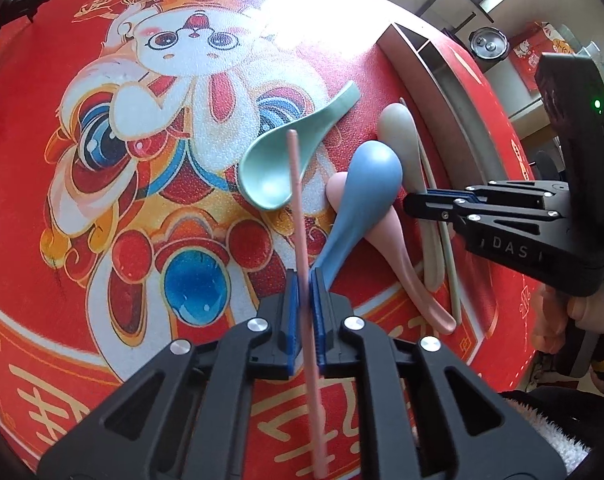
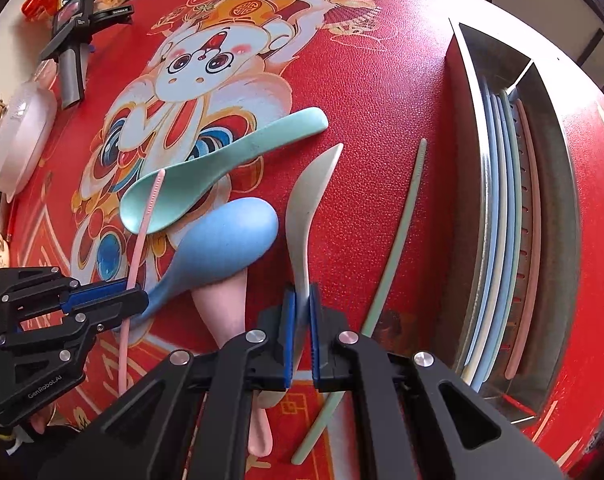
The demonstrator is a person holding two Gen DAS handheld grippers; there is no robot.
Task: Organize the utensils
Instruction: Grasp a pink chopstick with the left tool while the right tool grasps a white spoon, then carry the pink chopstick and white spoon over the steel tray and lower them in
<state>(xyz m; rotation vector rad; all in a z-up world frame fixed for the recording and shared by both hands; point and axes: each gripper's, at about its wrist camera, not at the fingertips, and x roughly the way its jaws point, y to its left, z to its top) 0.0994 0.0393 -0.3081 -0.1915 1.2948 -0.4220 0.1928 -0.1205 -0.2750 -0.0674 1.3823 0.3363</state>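
My left gripper (image 1: 304, 280) is shut on a pink chopstick (image 1: 298, 208), whose tip reaches over the bowl of a mint spoon (image 1: 286, 160). In the right wrist view that left gripper (image 2: 136, 294) sits at the lower left with the pink chopstick (image 2: 142, 232) in it. My right gripper (image 2: 301, 300) is shut on the handle of a grey-white spoon (image 2: 302, 208); it shows at the right in the left wrist view (image 1: 412, 202). A blue spoon (image 2: 222, 240) lies across a pink spoon (image 2: 226, 304). A green chopstick (image 2: 398, 240) lies beside them on the red mat.
A metal organizer tray (image 2: 558, 184) stands at the right with several chopsticks in blue, white, green and pink in its slots. At the far left edge lie a white lidded dish (image 2: 22, 136) and a black device (image 2: 74, 32). A hand (image 1: 562, 320) holds the right gripper.
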